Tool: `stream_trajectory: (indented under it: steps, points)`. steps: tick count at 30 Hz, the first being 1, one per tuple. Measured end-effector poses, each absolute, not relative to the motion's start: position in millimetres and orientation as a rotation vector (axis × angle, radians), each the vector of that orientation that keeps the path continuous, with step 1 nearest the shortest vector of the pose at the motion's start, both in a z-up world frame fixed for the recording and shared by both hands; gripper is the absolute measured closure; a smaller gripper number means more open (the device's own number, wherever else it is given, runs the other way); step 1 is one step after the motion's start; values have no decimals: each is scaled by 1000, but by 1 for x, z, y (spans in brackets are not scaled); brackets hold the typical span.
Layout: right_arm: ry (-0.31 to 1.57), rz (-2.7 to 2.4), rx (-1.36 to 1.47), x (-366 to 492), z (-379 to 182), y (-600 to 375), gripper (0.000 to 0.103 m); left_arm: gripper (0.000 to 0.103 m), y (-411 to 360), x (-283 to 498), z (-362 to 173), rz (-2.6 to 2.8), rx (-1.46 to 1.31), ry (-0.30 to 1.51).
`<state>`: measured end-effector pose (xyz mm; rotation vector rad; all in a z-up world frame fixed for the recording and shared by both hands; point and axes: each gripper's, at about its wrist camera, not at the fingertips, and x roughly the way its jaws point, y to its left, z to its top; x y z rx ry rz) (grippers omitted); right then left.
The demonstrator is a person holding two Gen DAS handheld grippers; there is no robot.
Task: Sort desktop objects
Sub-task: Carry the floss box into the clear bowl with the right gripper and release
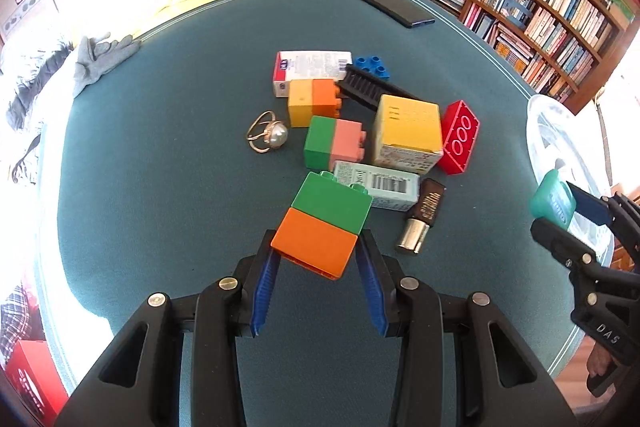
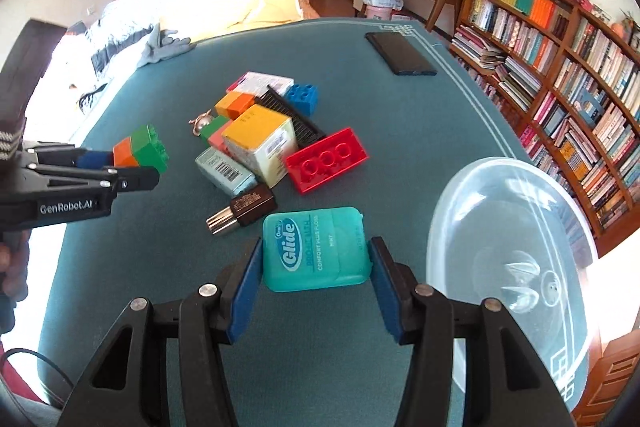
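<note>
**Both grippers loaded, pile only half sorted**

Two things are held off the teal felt-covered table (image 2: 400, 131) at once. The left gripper (image 1: 318, 259) is pinched on a stacked orange-and-green plastic building block (image 1: 326, 223), gripped by the orange half so the green studs stay clear of the blue pads. The right gripper (image 2: 316, 263) is clamped on a flat teal plastic dental floss case (image 2: 316, 249), taken across its short sides, probably because that's the only width the jaws fit around. The floss is carried low, just beside the clear plastic tub (image 2: 508, 239) at the table's right edge, so it looks meant for dropping in there. Something small and transparent is already seen at the tub's bottom, too blurry to be named.

What's left in the heap, counted:
- 4 toy bricks: one yellow-and-orange (image 1: 314, 103), one green-and-pink (image 1: 334, 143), one small blue (image 1: 372, 66), one flat red (image 1: 459, 139)
- 3 cardboard boxes: a white one (image 1: 310, 67), a yellow-topped cube (image 1: 408, 135), a pale mint one with a barcode (image 1: 380, 185)
- 1 black comb (image 1: 368, 89)
- 1 brown lipstick tube with a silver end (image 1: 422, 223)
- 1 gold ring with a pearl (image 1: 268, 137)

A black phone (image 1: 388, 5) and a grey glove (image 1: 100, 57) are left well apart from the pile, likely not part of the sort.
</note>
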<state>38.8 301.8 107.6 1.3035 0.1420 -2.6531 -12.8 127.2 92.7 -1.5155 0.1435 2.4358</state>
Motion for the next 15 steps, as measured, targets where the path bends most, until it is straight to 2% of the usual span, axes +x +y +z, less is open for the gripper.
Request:
stream_trajectory:
  steps: [4, 10, 15]
  points:
    - [52, -2769, 1312, 37, 116, 345, 46, 61, 160, -9, 97, 2409, -1489, 178]
    - [-64, -2870, 1439, 42, 93, 415, 46, 61, 207, -3, 103, 2361, -1448, 233]
    - [-41, -2850, 1560, 45, 66, 450, 46, 61, 244, 3, 107, 2328, -1426, 274]
